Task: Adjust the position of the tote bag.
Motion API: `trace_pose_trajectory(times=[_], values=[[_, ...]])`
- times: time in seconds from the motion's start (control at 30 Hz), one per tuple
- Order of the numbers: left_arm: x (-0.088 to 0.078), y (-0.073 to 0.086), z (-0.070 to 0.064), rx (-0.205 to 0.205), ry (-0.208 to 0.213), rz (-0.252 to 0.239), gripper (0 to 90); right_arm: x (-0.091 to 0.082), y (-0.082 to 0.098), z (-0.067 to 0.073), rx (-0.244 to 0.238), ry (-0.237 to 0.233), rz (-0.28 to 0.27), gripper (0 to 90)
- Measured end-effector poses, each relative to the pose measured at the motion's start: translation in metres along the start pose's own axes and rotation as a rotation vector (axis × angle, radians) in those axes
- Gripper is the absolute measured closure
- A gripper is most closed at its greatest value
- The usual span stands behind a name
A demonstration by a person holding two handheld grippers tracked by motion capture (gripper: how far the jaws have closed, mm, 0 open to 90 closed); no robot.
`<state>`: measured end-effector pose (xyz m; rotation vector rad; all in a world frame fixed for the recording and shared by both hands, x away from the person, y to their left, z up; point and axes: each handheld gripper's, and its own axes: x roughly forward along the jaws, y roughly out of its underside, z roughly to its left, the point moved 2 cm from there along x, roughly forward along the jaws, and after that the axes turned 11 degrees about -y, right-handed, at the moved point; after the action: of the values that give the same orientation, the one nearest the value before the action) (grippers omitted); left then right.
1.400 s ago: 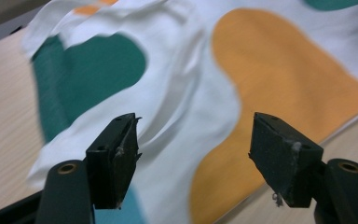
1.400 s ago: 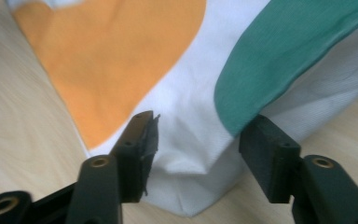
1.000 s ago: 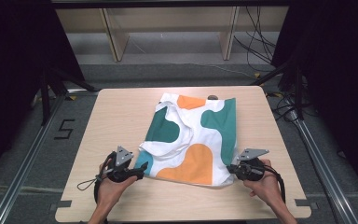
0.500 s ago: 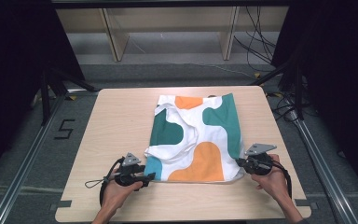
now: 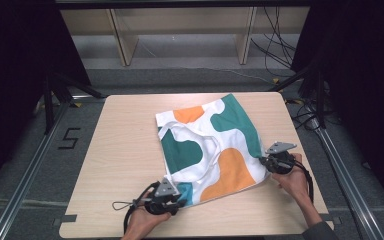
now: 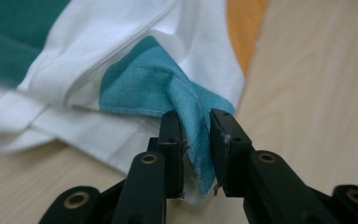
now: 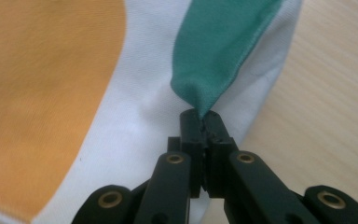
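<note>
A folded garment (image 5: 211, 146), white with green, teal and orange blotches, lies on the wooden desk (image 5: 120, 160), turned at a slant so that its far edge points toward the right far corner of the desk. It looks like a T-shirt, since a white ribbed neckband shows on its upper layer, but I cannot tell this for sure.

The left tongs (image 5: 176, 204) are at the near left corner of the garment, close to the near edge of the desk. In the left gripper view the left tongs (image 6: 196, 140) have a pinched fold of teal cloth between the two black jaws. The jaws stand a little apart, with the fold of cloth filling the gap and a hem edge hanging down between them.

The right tongs (image 5: 263, 161) are at the near right corner of the garment, and a hand (image 5: 292, 175) holds them from the right side. In the right gripper view the right tongs (image 7: 201, 122) are closed tight on a point of green cloth, which rises from the jaw tips. Beside this green point the cloth is white, and a large orange area lies to its left.

A thin cable loop (image 5: 125, 205) lies on the desk just left of the left tongs.
</note>
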<state>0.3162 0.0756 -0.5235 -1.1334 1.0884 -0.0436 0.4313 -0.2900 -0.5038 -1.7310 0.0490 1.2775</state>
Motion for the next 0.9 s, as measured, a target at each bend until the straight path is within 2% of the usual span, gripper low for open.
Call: trace_pose_trajectory(times=[0.03, 0.07, 0.1, 0.13, 0.17, 0.2, 0.23, 0.27, 0.3, 0.33, 0.43, 0.47, 0.5, 0.53, 0.63, 0.67, 0.7, 0.73, 0.77, 0.8, 0.83, 0.87, 0.9], values=[[0.003, -0.003, -0.01, 0.0, 0.015, -0.011, 74.5, 0.002, -0.002, -0.006, 0.005, 0.0, 0.007, 89.2], [0.003, -0.003, -0.01, 0.0, 0.015, -0.011, 74.5, 0.002, -0.002, -0.006, 0.005, 0.0, 0.007, 89.2], [0.006, -0.005, -0.019, 0.018, 0.031, -0.013, 74.5, 0.007, -0.005, -0.016, 0.011, 0.02, -0.006, 89.1], [0.006, -0.005, -0.019, 0.018, 0.031, -0.013, 74.5, 0.009, -0.007, -0.018, 0.008, 0.024, -0.004, 89.0], [0.01, -0.008, -0.029, 0.028, 0.039, -0.018, 74.5, 0.012, -0.01, -0.021, 0.002, 0.029, 0.002, 89.1], [0.01, -0.008, -0.029, 0.028, 0.039, -0.018, 74.4, 0.014, -0.013, -0.023, 0.001, 0.04, 0.005, 89.0], [0.016, -0.013, -0.04, 0.025, 0.062, -0.028, 74.0, 0.016, -0.016, -0.026, -0.011, 0.049, 0.015, 89.0], [0.018, -0.016, -0.044, 0.03, 0.071, -0.032, 73.6, 0.021, -0.02, -0.029, -0.012, 0.064, 0.009, 88.9], [0.02, -0.018, -0.048, 0.054, 0.07, -0.031, 73.4, 0.023, -0.022, -0.031, -0.016, 0.068, 0.02, 88.9], [0.02, -0.018, -0.048, 0.054, 0.07, -0.031, 73.3, 0.023, -0.022, -0.031, -0.016, 0.068, 0.02, 88.9], [0.032, -0.028, -0.064, 0.07, 0.082, -0.04, 73.3, 0.032, -0.03, -0.039, -0.02, 0.092, 0.008, 88.8], [0.036, -0.033, -0.068, 0.098, 0.094, -0.047, 73.0, 0.034, -0.032, -0.041, -0.028, 0.106, 0.003, 88.5], [0.045, -0.042, -0.079, 0.089, 0.101, -0.044, 72.0, 0.038, -0.035, -0.045, -0.021, 0.136, -0.019, 86.5], [0.049, -0.046, -0.083, 0.089, 0.11, -0.044, 71.0, 0.037, -0.036, -0.049, -0.034, 0.167, -0.04, 84.9], [0.06, -0.055, -0.095, 0.102, 0.157, -0.042, 63.0, 0.026, -0.038, -0.052, -0.01, 0.211, -0.073, 75.7], [0.06, -0.055, -0.095, 0.102, 0.157, -0.042, 59.2, 0.026, -0.038, -0.052, -0.01, 0.211, -0.073, 75.7], [0.057, -0.056, -0.096, 0.118, 0.198, -0.04, 55.9, 0.014, -0.041, -0.052, 0.069, 0.195, -0.109, 64.1], [0.057, -0.056, -0.096, 0.118, 0.198, -0.04, 52.7, 0.014, -0.041, -0.052, 0.069, 0.195, -0.109, 64.1], [0.053, -0.055, -0.093, 0.117, 0.23, -0.038, 52.7, 0.007, -0.041, -0.051, 0.089, 0.185, -0.121, 61.8], [0.048, -0.055, -0.089, 0.112, 0.226, -0.036, 48.3, 0.001, -0.041, -0.047, 0.111, 0.155, -0.153, 58.8], [0.038, -0.052, -0.079, 0.082, 0.233, -0.044, 41.7, -0.009, -0.039, -0.038, 0.111, 0.126, -0.134, 54.2], [0.038, -0.052, -0.079, 0.082, 0.233, -0.044, 39.7, -0.009, -0.039, -0.038, 0.111, 0.126, -0.134, 54.2], [0.03, -0.049, -0.069, 0.068, 0.23, -0.051, 38.2, -0.014, -0.037, -0.027, 0.096, 0.069, -0.123, 50.7]])
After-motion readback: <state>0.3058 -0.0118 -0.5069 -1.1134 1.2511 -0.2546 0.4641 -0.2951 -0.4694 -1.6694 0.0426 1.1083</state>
